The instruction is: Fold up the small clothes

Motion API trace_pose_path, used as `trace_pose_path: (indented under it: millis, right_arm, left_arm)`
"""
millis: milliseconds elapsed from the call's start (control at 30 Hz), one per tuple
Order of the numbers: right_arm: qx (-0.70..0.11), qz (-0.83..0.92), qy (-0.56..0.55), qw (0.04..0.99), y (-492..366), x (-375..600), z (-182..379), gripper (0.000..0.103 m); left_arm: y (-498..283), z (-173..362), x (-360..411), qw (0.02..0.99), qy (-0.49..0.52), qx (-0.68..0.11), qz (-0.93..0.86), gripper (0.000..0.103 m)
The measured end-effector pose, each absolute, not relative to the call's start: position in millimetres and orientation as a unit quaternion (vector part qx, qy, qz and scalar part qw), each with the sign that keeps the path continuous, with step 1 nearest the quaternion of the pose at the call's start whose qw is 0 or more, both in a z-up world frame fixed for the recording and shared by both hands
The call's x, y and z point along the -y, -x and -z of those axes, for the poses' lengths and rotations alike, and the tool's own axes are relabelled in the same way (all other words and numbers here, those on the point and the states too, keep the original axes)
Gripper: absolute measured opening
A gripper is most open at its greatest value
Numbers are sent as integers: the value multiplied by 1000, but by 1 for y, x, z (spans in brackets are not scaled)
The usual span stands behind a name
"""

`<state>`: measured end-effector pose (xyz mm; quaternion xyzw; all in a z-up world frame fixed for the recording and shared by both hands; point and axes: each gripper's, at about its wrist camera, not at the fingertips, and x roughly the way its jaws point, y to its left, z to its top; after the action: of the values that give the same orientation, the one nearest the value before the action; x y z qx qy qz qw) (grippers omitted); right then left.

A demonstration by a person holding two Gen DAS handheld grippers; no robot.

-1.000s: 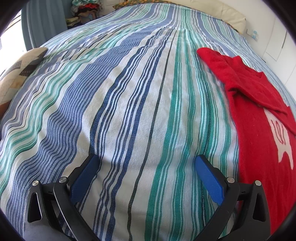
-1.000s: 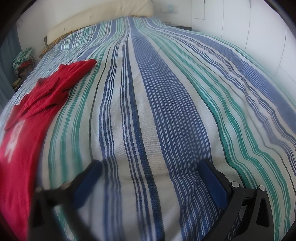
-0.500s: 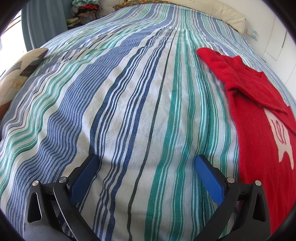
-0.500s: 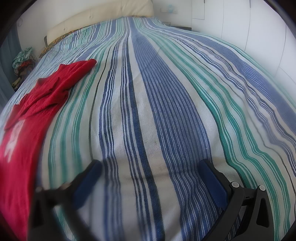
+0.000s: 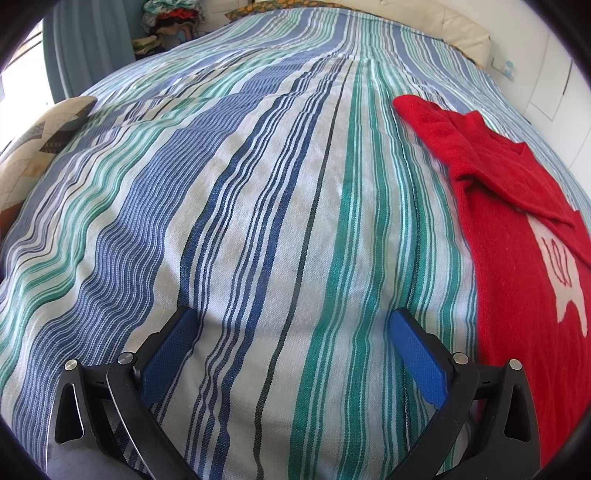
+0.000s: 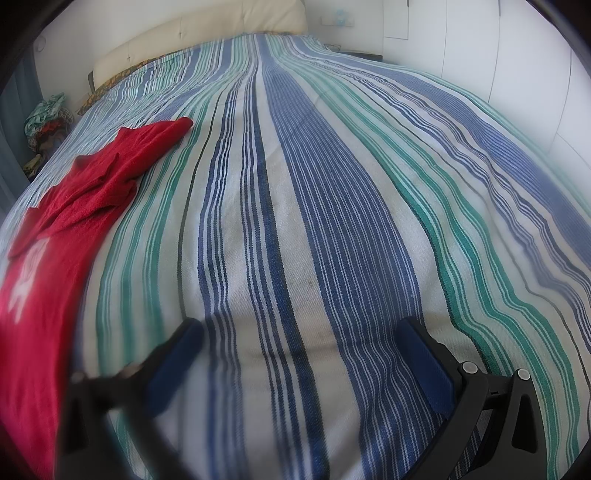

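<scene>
left tongs (image 5: 291, 321): lower middle of the left wrist frame, spread wide, nothing between the blue pads (image 5: 168, 349); only bare striped cloth shows in the gap.
left tongs, far pad: its tip lies near the red garment's edge at the lower right of that frame, apart from it by a few stripes.
right tongs (image 6: 301, 330): lower middle of the right wrist frame, likewise spread wide and holding nothing; the near pad at the lower left is blurred, the far pad (image 6: 424, 367) at the lower right is sharp.
patterned cushion (image 5: 35, 147): left edge of the left wrist frame, beige with dark shapes, at the side of the bed.
pile of clothes (image 5: 168, 18): top left of the left wrist frame, past the bed's far corner, beside a grey-blue curtain (image 5: 92, 40); the same pile shows at the left edge of the right wrist frame.
bedspread (image 5: 258, 184): fills the middle of both frames, white with blue, green and dark stripes running away from the cameras, slightly rippled at the left of the left wrist frame.
red garment (image 5: 517, 229): right side of the left wrist frame, lying on the bedspread, a sleeve folded across its upper part and a white motif near the right edge; in the right wrist frame (image 6: 48, 266) it lies along the left edge, one sleeve end reaching toward the upper middle.
headboard (image 6: 199, 33): cream, padded, top of the right wrist frame at the bed's far end.
white cabinet doors (image 6: 480, 48): upper right of the right wrist frame, beside the bed.
</scene>
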<state>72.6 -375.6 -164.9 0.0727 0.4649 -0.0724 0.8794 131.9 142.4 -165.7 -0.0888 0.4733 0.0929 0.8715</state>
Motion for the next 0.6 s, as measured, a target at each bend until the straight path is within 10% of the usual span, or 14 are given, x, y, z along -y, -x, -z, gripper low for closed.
trace_pose_path:
  millis: [600]
  right_arm:
    - [-465,73,-72,880,-72,375,165,103]
  left_arm:
    - [-132,165,-142,872,87,-472,-94,103]
